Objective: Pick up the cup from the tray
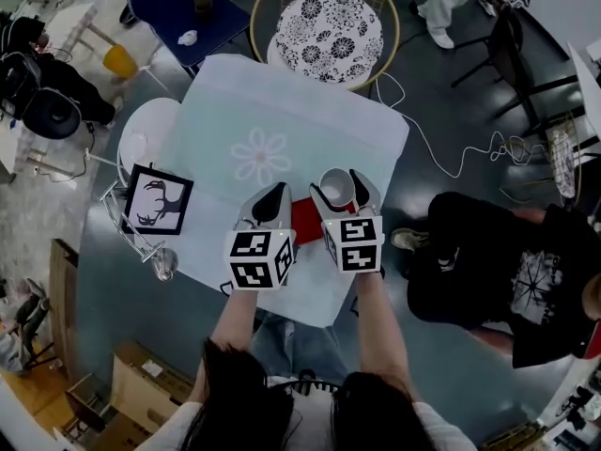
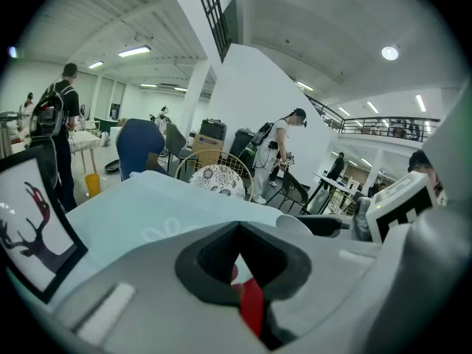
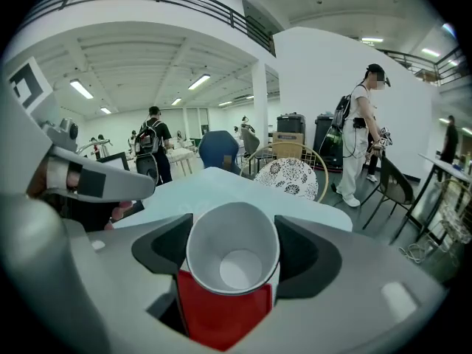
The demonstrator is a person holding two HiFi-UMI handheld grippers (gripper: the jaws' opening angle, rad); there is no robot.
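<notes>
A white cup (image 1: 333, 189) sits between the jaws of my right gripper (image 1: 340, 186), which is shut on it. In the right gripper view the cup (image 3: 232, 253) fills the gap of the right gripper (image 3: 233, 251), its open mouth facing the camera, with the red tray (image 3: 220, 312) just beneath it. The tray (image 1: 305, 222) lies on the pale blue table near its front edge. My left gripper (image 1: 272, 198) is beside the cup at the tray's left edge. Its jaws are closed, and a strip of red tray (image 2: 251, 304) shows between the jaws of the left gripper (image 2: 237, 260).
A framed deer picture (image 1: 158, 202) stands at the table's left edge, with a glass (image 1: 164, 266) near it. A flower print marks the table's (image 1: 282, 101) middle. A wicker chair with a patterned cushion (image 1: 329, 28) stands behind the table. A person in black (image 1: 507, 271) sits at the right.
</notes>
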